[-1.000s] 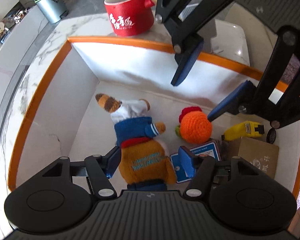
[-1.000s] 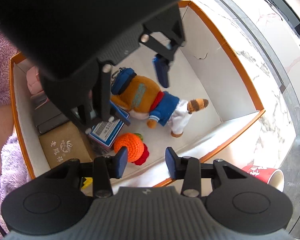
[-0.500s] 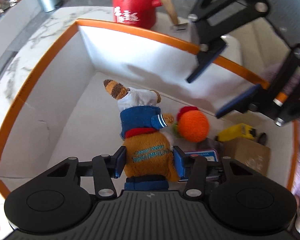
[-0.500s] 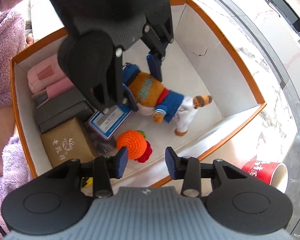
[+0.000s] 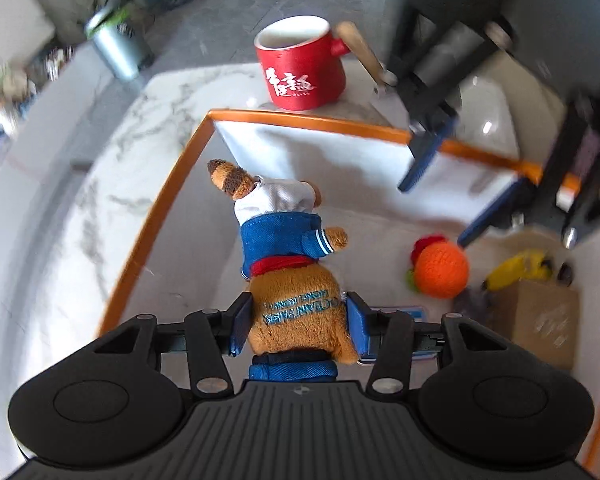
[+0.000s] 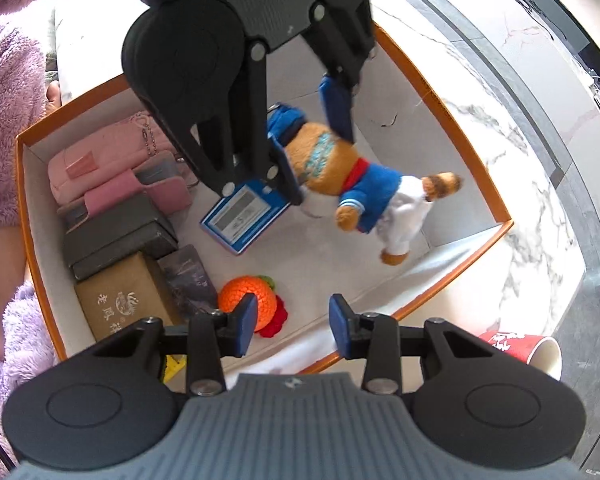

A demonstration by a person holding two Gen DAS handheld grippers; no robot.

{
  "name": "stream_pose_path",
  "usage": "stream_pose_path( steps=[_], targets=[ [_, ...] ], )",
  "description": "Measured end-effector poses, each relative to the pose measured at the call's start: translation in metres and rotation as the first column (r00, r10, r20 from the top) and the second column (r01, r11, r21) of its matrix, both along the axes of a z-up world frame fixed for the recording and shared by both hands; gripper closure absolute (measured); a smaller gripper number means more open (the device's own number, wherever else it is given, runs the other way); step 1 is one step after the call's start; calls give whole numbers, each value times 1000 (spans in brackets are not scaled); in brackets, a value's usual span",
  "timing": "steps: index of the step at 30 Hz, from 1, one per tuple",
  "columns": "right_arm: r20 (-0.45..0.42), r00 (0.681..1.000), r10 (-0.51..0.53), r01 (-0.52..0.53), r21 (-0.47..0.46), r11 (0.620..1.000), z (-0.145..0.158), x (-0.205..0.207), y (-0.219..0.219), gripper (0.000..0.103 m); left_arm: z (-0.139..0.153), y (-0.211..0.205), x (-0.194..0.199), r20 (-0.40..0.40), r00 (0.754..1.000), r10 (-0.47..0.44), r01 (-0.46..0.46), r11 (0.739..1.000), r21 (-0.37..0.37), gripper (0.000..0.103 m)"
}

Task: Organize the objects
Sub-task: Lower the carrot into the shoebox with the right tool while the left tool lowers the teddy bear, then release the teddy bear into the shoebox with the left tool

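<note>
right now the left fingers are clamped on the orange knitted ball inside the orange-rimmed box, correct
Not quite. The left gripper is clamped on the plush toy, not the orange knitted ball, which lies untouched on the floor of the box. The left wrist view shows the fingers pressing the toy's brown head.

Box (image 6: 452, 120): rests on the desk (image 6: 540, 216), open at the top.
Plush toy (image 6: 340, 176): between the pads of the left claw (image 5: 296, 322), above the box floor, near one side wall.
Card (image 6: 244, 216): flat on the box floor, just beside the plush toy (partly under the left claw).
Knitted ball (image 6: 246, 304): on the box floor, near the right claw (image 6: 292, 324).
Cartons and pouches (image 6: 112, 216): stacked along the wall opposite the plush toy.
Mug (image 5: 300, 68): on the desk, outside the box, behind its end wall.
</note>
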State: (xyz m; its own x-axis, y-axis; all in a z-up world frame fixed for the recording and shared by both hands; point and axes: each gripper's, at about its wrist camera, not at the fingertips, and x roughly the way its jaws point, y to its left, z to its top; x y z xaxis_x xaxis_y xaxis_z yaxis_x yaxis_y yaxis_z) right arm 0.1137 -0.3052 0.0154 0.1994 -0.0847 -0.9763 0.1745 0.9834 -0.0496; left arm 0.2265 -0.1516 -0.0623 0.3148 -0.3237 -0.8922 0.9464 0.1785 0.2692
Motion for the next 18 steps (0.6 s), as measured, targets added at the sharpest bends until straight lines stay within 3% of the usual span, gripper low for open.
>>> stream_pose_path(
  steps=[1,6,10,13,15,18],
  targets=[
    [-2,1000,1,-1,2,1000,-1,0,2,62,-6,-2,-10,45,998,-36,35,999,24,46],
    [-14,1000,20,-20,-6,1000,-4,-1,14,62,-17,1,-28,-3,995,-104,104,994,35,46],
    [-20,999,29,-29,-7,1000,-1,-7,24,62,-16,1,-28,-117,986,-116,116,993,-10,45],
    [-6,999,40,-40,-3,999,6,-12,30,60,-14,1,-22,-248,961,-126,120,992,-38,44],
    [14,999,37,-37,-17,999,12,-14,33,52,-18,-1,-18,-293,949,-113,108,994,-35,43],
    [41,999,20,-20,-7,1000,16,-13,34,52,-26,-4,-5,-357,931,-74,60,997,-50,43]
  ],
)
